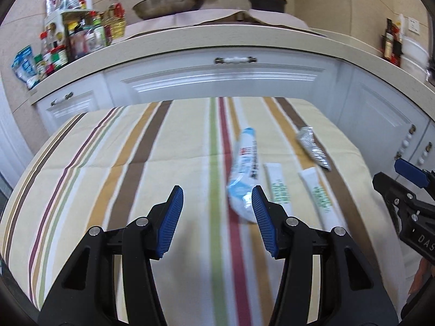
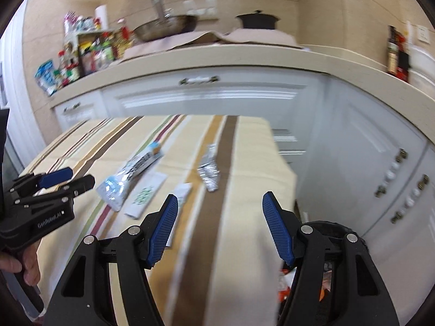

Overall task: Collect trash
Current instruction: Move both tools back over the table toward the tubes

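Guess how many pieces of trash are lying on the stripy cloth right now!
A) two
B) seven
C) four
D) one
C: on the cloth lie a blue wrapper, a silver wrapper and two white packets. Both grippers, left and right, are open and hold nothing.

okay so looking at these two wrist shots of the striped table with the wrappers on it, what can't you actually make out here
- Print on the blue and white wrapper: motion blur smears it in both wrist views.
- Lower end of that wrapper: hidden behind the left gripper in the left wrist view.
- Contents of the dark bin: mostly blocked by the right gripper in the right wrist view.
- Silver foil wrapper: too blurred to identify.
- Bottle labels on the counter: too small.
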A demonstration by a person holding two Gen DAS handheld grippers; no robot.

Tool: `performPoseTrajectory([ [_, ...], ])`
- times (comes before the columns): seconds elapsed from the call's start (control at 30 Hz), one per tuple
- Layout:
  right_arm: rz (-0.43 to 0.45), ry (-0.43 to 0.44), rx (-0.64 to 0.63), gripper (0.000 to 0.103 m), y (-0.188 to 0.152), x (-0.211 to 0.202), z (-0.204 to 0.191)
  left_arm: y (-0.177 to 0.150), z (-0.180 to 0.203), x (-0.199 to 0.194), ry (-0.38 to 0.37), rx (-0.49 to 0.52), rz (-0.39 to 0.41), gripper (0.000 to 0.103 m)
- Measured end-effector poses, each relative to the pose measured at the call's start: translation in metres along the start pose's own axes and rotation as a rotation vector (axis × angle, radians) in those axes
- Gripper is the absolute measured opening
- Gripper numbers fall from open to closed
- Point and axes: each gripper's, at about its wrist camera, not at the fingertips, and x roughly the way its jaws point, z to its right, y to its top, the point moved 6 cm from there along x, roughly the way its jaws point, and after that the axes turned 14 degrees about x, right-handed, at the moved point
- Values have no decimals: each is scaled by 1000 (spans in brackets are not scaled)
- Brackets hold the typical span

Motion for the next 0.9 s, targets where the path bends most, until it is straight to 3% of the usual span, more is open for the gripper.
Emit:
performPoseTrajectory([
  [0.4, -135, -15, -38, 63, -11, 46, -37, -28, -51, 15, 28, -78, -51, 51],
  [0.73, -253, -43, -60, 48, -28, 73, -50, -32, -58, 21, -6, -103, -54, 53],
  [0.9, -260, -33, -50, 42, -30, 73, -48, -31, -49, 23, -34, -101, -57, 54],
])
